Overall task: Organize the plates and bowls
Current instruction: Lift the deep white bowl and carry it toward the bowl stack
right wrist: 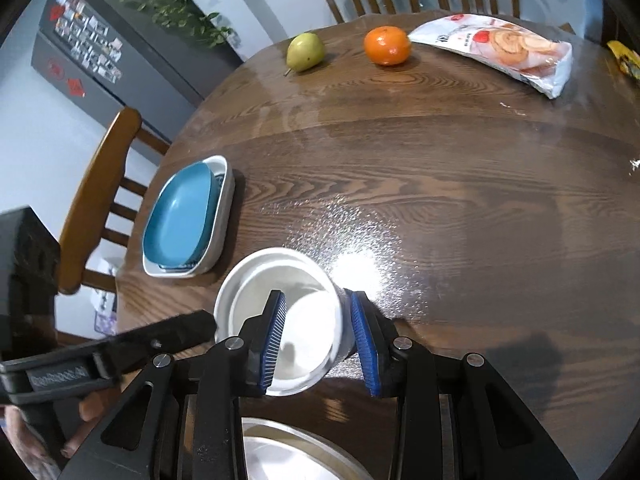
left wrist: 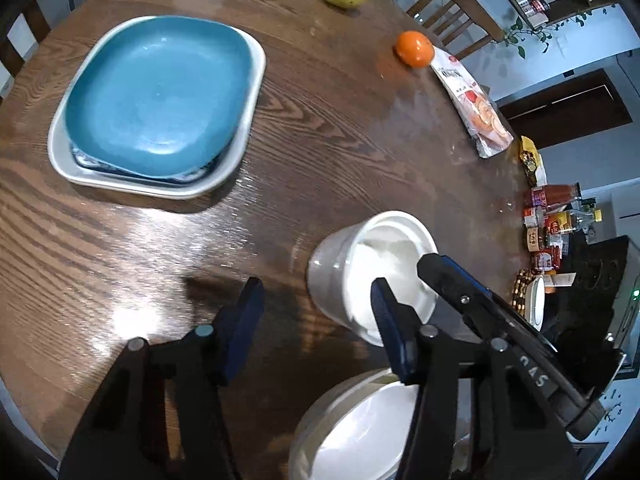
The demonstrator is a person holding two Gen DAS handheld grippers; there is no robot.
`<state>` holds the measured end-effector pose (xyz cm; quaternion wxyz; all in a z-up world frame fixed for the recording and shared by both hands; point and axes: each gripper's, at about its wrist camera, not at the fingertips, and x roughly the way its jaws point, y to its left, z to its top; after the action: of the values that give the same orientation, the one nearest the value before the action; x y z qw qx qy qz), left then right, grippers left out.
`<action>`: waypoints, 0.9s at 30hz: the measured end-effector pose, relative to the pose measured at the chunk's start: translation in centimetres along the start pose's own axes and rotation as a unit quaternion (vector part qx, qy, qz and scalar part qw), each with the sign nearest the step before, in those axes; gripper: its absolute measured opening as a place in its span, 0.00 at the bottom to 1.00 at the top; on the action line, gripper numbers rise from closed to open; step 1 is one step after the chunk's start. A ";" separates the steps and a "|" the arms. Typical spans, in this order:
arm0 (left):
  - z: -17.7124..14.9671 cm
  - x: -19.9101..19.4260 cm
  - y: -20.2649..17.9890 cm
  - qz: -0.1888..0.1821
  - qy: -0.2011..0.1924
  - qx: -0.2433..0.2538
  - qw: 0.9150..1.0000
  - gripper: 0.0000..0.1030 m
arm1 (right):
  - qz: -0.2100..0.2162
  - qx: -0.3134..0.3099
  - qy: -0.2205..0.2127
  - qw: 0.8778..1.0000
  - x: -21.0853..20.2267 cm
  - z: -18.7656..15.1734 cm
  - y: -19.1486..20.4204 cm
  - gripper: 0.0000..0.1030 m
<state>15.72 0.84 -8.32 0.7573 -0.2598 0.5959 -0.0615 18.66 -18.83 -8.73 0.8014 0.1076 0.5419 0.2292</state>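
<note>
Wooden table (right wrist: 440, 168). Left: blue plate (right wrist: 180, 216) stacked in white dish (right wrist: 224, 208). Centre: left gripper (left wrist: 316, 312) jaws apart, empty, beside tilted white bowl (right wrist: 280, 312); right gripper (right wrist: 320, 340) clamped on its wall. Below: second bowl (right wrist: 288, 456). Far edge: pear (right wrist: 306, 52), orange (right wrist: 387, 46), snack packet (right wrist: 500, 48).

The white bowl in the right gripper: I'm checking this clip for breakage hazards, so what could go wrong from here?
1. The right gripper pinches only one wall of the tilted white bowl, so it might slip or swing.
2. A second bowl lies right below; a drop could chip both.
3. The left gripper hangs open close beside the white bowl and could knock it.
</note>
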 end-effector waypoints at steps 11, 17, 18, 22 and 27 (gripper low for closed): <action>0.1 1.8 -0.5 -0.020 0.027 0.007 0.999 0.43 | 0.011 0.032 0.016 0.999 0.4 0.2 -0.8 0.34; 0.3 1.7 -0.1 -0.014 0.017 -0.009 1.000 0.41 | 0.018 0.032 0.021 0.999 0.8 0.5 -0.8 0.34; 0.4 1.8 -0.1 -0.016 0.020 -0.009 1.000 0.40 | 0.015 0.032 0.024 0.999 1.0 0.6 -0.7 0.34; 0.3 2.3 -0.2 -0.024 0.035 -0.004 0.999 0.27 | 0.010 0.032 0.027 0.999 1.4 0.6 -0.7 0.34; 0.2 2.6 -0.5 -0.012 0.030 0.003 0.999 0.26 | 0.012 0.035 0.025 0.999 1.6 0.6 -0.9 0.34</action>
<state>16.78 -0.58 -10.35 0.7388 -0.2632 0.6152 -0.0801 19.96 -18.77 -10.19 0.7806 0.1363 0.5682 0.2221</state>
